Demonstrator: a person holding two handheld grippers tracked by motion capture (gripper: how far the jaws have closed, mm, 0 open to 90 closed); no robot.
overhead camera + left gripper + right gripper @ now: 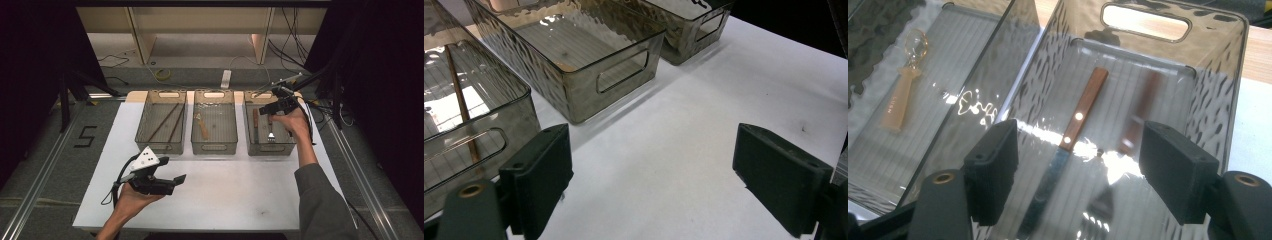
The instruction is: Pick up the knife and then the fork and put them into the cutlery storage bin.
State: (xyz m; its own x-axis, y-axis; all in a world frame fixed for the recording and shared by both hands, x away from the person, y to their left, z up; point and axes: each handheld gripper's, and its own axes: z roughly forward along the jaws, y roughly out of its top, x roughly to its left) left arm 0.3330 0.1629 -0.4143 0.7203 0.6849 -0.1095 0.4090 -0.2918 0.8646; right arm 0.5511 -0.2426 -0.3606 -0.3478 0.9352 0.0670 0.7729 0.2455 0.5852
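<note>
Three bins on the worktop (235, 195). The right bin (293, 131) holds one knife (1068, 150) and one blurred fork (1133, 135) beneath the right gripper (1078, 175), jaws wide, empty. Left gripper (651, 185) gapes, empty, before the left bin (141, 131).

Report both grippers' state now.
Left gripper: open, holding nothing, above the white table.
Right gripper: open, holding nothing, over the right bin.

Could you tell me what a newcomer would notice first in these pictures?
Three clear bins stand in a row at the table's far side. The right gripper hangs open above the right bin, over a wooden-handled knife and fork. The left gripper rests open over bare table.
</note>
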